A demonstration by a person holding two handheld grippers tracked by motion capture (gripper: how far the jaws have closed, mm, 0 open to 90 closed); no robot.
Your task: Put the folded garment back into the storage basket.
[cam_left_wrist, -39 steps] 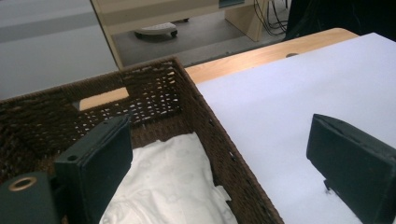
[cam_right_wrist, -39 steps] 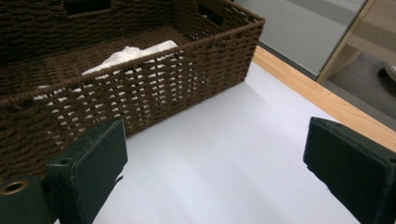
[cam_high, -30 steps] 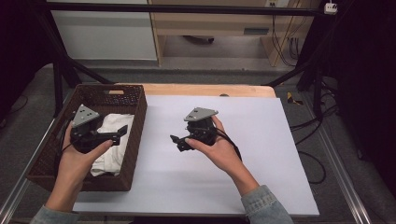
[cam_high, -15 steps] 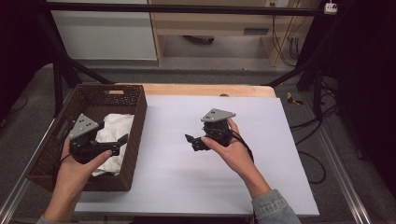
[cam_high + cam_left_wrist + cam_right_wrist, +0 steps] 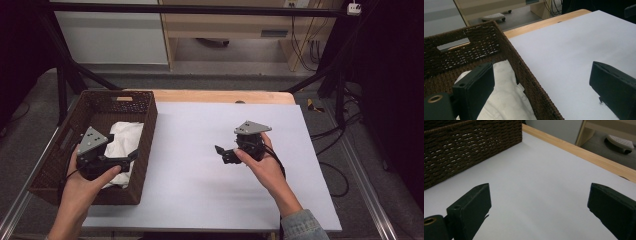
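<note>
We hold a pair of tongs in each hand over a white surface (image 5: pixel 210 190). At its left edge sits a dark woven basket (image 5: pixel 145 130), and inside it lies a crumpled white cloth (image 5: pixel 125 145), bunched toward the basket's right-hand wall.

Our left tongs (image 5: pixel 132 156) hover over the basket, with their jaws spread wide and gripping nothing. In the left gripper view, one jaw hangs above the cloth (image 5: pixel 506 100) while the other hangs out past the basket wall (image 5: pixel 529 75), over the bare surface. So these tongs straddle the rim, and the cloth lies below them and to that inner side, close by.

Our right tongs (image 5: pixel 220 152) sit well apart, near the middle of the surface, pointing toward the basket. Their jaws are also spread and empty; the right gripper view looks across bare white toward the basket's outer side (image 5: pixel 461 150).

We judge the left tongs far nearer to the cloth. The cloth's longer run seems to follow the basket's right wall, from near side to far side.
</note>
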